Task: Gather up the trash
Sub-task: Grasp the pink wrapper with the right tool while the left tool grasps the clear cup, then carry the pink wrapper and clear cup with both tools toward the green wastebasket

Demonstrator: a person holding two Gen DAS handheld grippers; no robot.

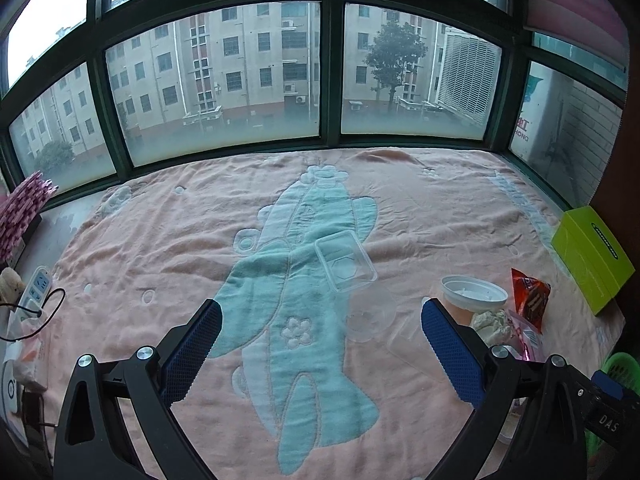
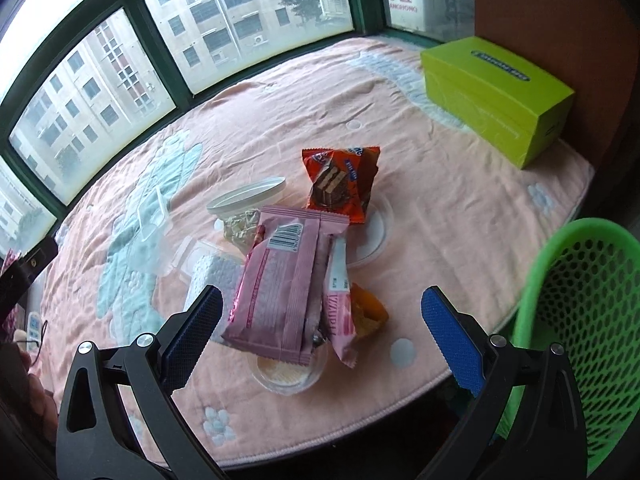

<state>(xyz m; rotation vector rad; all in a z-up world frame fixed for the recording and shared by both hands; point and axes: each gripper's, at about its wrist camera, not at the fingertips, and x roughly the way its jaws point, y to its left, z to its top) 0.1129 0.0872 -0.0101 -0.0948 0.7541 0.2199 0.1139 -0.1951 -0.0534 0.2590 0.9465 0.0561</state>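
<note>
Right now both grippers hang over a table draped in a pink blanket (image 1: 140, 248) with a pale blue airplane pattern, and neither one holds anything. The left gripper (image 1: 320, 336) has its blue-padded fingers spread wide, nothing between them but blanket. Just ahead of it lies a clear plastic tray (image 1: 345, 261), and nearer, a clear round lid (image 1: 366, 322) that is hard to make out against the cloth. Off past its right finger sits the trash: a white-rimmed cup (image 1: 474, 294), a crumpled wad (image 1: 491, 325) and an orange-red snack wrapper (image 1: 530, 300). A lime-green box (image 1: 592, 258) sits further right, at the table's edge.

Over to the right gripper (image 2: 322, 336), also spread wide and empty, aimed straight at the pile. A pink snack wrapper (image 2: 280, 288) lies dead centre between the fingers, barcode side up, resting across a clear round cup (image 2: 286, 376) right below it. A narrower pink packet (image 2: 340, 308) leans along its right side, and an orange scrap (image 2: 370, 312) pokes out beyond that. Ahead of the pink wrapper stand the orange-red snack wrapper (image 2: 342, 184), the white-rimmed cup (image 2: 248, 196) and a bit of crumpled foil (image 2: 240, 228). By the left finger, a white textured packet (image 2: 212, 280) is partly tucked under the pink wrapper. To the right of the right finger, off the table's edge, stands a green perforated basket (image 2: 588, 320). The lime-green box (image 2: 496, 96) sits far ahead to the right, well apart from the pile.
</note>
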